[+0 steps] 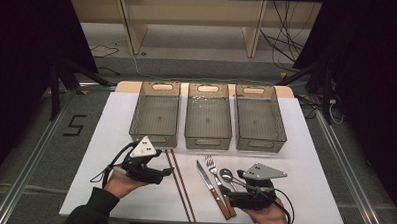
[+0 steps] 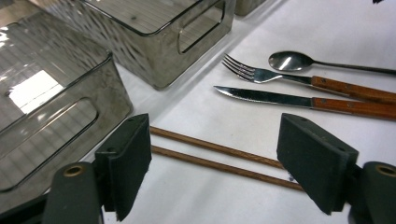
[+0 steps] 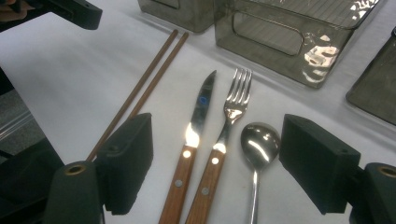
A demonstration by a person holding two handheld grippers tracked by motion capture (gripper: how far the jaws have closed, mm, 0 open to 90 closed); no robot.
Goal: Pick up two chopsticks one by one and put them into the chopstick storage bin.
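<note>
A pair of brown chopsticks point(image 1: 180, 186) lies on the white table, with a wood-handled knife point(image 1: 207, 182), a fork point(image 1: 215, 175) and a spoon point(image 1: 228, 175) to its right. My left gripper point(image 1: 168, 172) hovers just left of the chopsticks, open. In the left gripper view the chopsticks point(image 2: 210, 146) run across the gap of the left gripper point(image 2: 215, 154), untouched. My right gripper point(image 1: 232, 189) stands open over the cutlery handles. Between the jaws of the right gripper point(image 3: 215, 158) in its own view lie the knife point(image 3: 198, 109), fork point(image 3: 236, 100) and spoon point(image 3: 259, 142).
Three grey see-through bins stand in a row at the back: left point(image 1: 153, 139), middle point(image 1: 208, 142), right point(image 1: 261, 144). The white table top point(image 1: 110, 139) ends close to the person's hands. Cables and a wooden frame lie on the floor beyond.
</note>
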